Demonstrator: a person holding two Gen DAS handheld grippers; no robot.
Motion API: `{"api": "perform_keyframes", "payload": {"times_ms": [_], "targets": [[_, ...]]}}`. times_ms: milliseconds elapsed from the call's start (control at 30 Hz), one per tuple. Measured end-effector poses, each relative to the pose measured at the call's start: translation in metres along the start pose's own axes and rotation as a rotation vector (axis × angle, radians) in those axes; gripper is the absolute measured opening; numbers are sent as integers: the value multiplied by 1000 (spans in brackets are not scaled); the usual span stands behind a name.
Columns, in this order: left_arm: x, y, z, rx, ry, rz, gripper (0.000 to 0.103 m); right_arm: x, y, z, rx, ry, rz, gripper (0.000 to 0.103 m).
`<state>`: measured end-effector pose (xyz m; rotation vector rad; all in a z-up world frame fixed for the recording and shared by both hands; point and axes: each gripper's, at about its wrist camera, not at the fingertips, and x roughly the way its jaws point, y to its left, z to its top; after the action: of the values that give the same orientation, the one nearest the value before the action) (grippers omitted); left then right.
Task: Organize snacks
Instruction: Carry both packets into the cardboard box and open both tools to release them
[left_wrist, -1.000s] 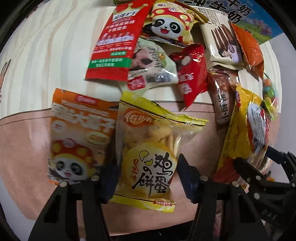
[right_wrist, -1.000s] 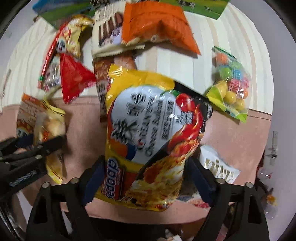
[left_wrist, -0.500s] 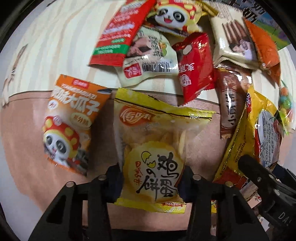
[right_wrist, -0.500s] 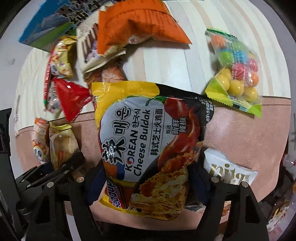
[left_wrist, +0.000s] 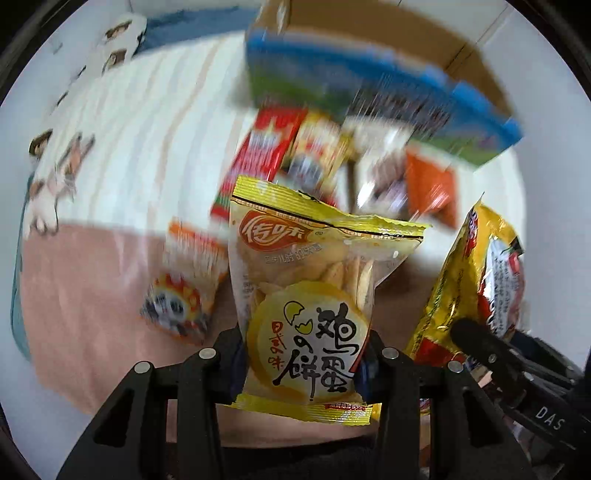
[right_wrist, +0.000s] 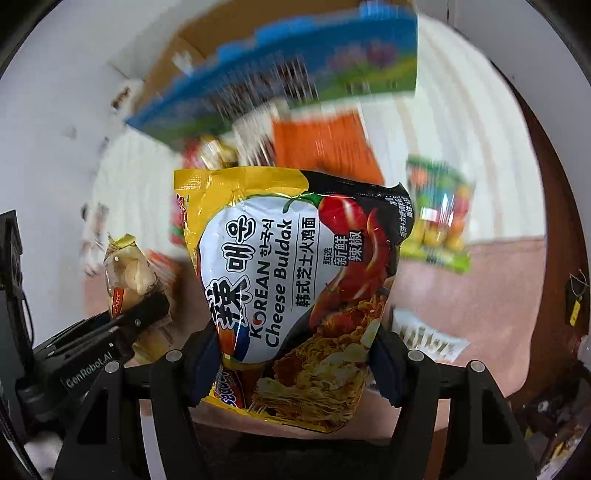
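Observation:
My left gripper (left_wrist: 301, 363) is shut on a yellow egg-cookie bag (left_wrist: 314, 295) and holds it up off the pink mat (left_wrist: 85, 295). My right gripper (right_wrist: 295, 363) is shut on a yellow Korean Cheese Buldak noodle pack (right_wrist: 295, 284), also lifted. The noodle pack shows at the right of the left wrist view (left_wrist: 476, 280). The cookie bag and the left gripper (right_wrist: 122, 325) show at the left of the right wrist view.
An open cardboard box with a blue and green printed wall (left_wrist: 369, 81) stands behind the blurred snack pile: red pack (left_wrist: 258, 155), orange pack (right_wrist: 321, 147), panda seed bag (left_wrist: 184, 288), candy ball bag (right_wrist: 439, 218), white packet (right_wrist: 424, 338).
Both grippers have lifted their bags off the mat and tilted up toward the box. The box's open top has come into view and the snack pile has dropped back.

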<state>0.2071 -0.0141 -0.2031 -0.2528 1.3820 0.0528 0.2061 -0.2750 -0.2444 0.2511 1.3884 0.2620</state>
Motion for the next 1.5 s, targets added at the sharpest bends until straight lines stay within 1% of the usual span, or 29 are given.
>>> {"api": "perform_keyframes", "payload": {"times_ms": [67,133,233,267,333,367,467,500,567,667,733,767,800,900,1000,1100,1267,1300,1333,1367,1400,1433,1500], "targets": [[-19,-7,19,17,-38,-23,42,-27,-3,14,-3,-47,22,71],[-37,-14,37,31,-73,-39,42,-55,3,32,-6,-83,48,71],[-45,-17,77,38,-100,-66,42,-84,4,62,-23,-143,65,71],[-56,-20,91,39,-105,-76,42,-94,4,74,-30,-163,62,71],[-64,-25,120,48,-116,-85,42,-107,2,103,-50,-206,38,71],[-67,-21,136,52,-123,-89,42,-113,0,120,-60,-228,17,71],[-59,-15,190,60,-118,-91,42,-119,-5,164,-77,-251,-34,71],[-51,-16,205,61,-103,-90,42,-116,-10,182,-79,-247,-49,71],[-37,-13,238,64,-72,-92,42,-109,-18,208,-77,-232,-71,71],[-4,-4,284,66,-20,-82,42,-98,-23,249,-80,-187,-105,71],[22,2,303,73,14,-59,42,-75,-20,271,-85,-137,-119,71],[34,4,312,70,31,-62,42,-55,-15,285,-76,-116,-123,71],[45,4,319,69,52,-64,42,-40,-20,299,-71,-88,-130,71],[72,7,339,67,97,-70,42,-13,-36,326,-72,-41,-166,71],[94,9,352,68,139,-76,42,12,-55,340,-63,7,-174,71],[102,7,357,69,153,-70,42,41,-71,350,-72,53,-187,71],[115,8,361,70,185,-55,43,61,-80,361,-116,106,-220,72],[117,10,361,69,184,-54,46,69,-79,367,-119,115,-231,73],[118,11,362,66,180,-47,52,74,-81,369,-118,124,-236,75],[118,13,363,67,170,-35,57,79,-83,371,-111,127,-241,82],[117,10,365,67,164,-31,82,84,-81,374,-107,125,-238,89],[117,12,366,65,161,-31,99,85,-85,376,-98,121,-229,99],[113,16,370,64,142,-32,99,82,-92,380,-84,110,-207,99]]}}
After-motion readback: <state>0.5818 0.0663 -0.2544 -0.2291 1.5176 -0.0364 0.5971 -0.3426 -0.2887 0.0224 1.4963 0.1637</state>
